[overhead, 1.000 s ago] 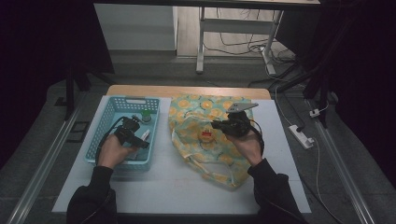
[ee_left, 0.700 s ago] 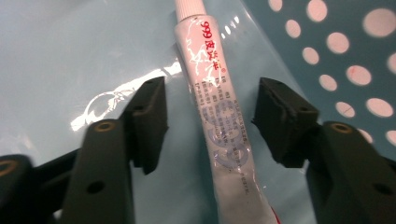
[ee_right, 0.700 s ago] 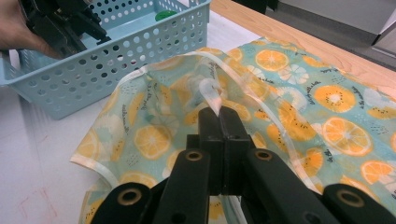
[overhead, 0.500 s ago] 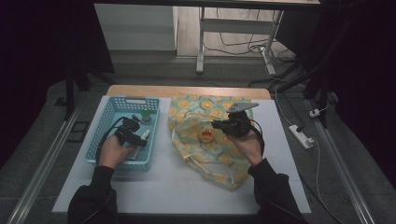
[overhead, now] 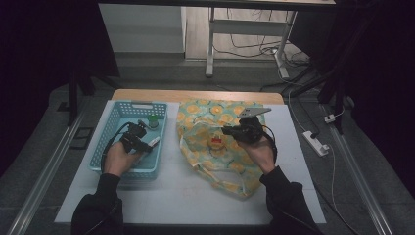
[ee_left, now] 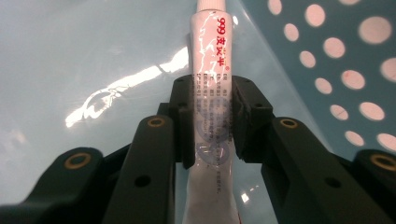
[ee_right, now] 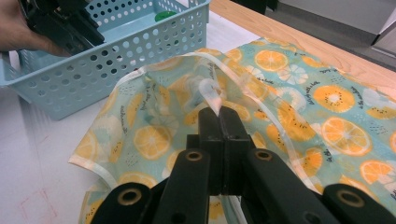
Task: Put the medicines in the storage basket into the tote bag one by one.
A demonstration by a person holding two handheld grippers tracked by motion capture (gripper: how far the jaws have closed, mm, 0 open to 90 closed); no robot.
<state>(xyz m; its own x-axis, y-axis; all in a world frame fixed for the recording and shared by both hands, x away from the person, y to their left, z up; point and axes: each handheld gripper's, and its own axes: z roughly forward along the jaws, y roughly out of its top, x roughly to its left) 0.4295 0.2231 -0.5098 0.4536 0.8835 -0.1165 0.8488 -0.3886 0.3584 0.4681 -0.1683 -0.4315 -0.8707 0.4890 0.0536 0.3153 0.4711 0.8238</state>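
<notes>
We are watching a white tube (ee_left: 211, 93) with red and blue print lying inside the blue basket (overhead: 110, 128), on its floor near the perforated wall. The left gripper (ee_left: 211, 122) is reaching down into the basket, and its jaws have just been closing on the tube; in the left gripper view the two black pads are pressing against the tube's sides, one on each flank, with the tube running lengthwise between them and its capped end pointing away from the gripper. In the high view the left gripper (overhead: 138, 140) is sitting low within the basket, the hand (overhead: 119, 157) behind it resting over the basket's near edge.

Also inside the basket, toward its far side, a green-capped item (overhead: 153, 120) is standing; we cannot tell what it is.

Just beside the basket, on the side away from the left hand, a fruit-print bag (overhead: 210, 142) is lying spread on the white tabletop (overhead: 181, 196). The right gripper (ee_right: 218, 122) is hovering over the bag's basket-side half, its jaws clenched on a pale edge strip of the bag (ee_right: 212, 95) and lifting that fold off the tabletop. In the high view the right gripper (overhead: 234, 131) is pointing toward the basket.
</notes>
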